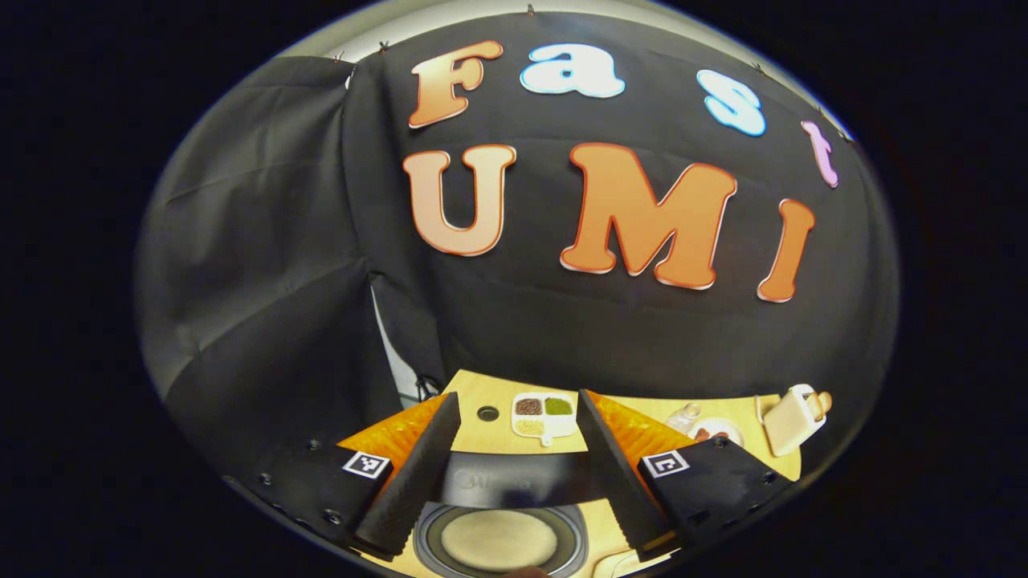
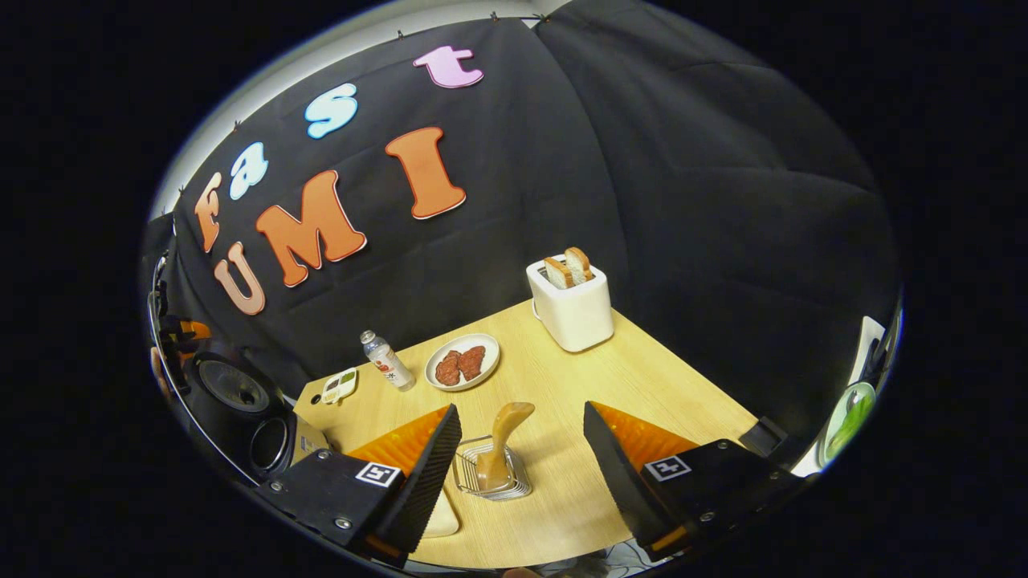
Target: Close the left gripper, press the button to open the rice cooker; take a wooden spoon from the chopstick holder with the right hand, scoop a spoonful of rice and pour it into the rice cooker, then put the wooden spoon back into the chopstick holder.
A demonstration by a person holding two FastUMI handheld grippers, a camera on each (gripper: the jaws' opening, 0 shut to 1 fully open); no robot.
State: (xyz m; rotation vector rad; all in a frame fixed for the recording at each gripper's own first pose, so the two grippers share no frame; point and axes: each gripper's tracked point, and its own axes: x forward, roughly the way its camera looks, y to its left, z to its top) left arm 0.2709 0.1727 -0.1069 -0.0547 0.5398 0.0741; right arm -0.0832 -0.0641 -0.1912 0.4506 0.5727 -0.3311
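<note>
The rice cooker [image 1: 499, 526] stood open at bottom centre. Both grippers gaped empty; the right gripper [image 2: 522, 466] faced the wooden spoon [image 2: 499, 445], judged next to grasp.

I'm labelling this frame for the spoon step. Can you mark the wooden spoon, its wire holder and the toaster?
wooden spoon [image 2: 506, 429]: right gripper view, on its handle.
chopstick holder [image 2: 518, 482]: right gripper view, on its wire wall.
toaster [image 2: 580, 315]: right gripper view, on its white front face.

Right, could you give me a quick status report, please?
Left gripper open above open rice cooker. Right gripper open, facing wooden spoon standing in chopstick holder. Path between looks unobstructed.
</note>
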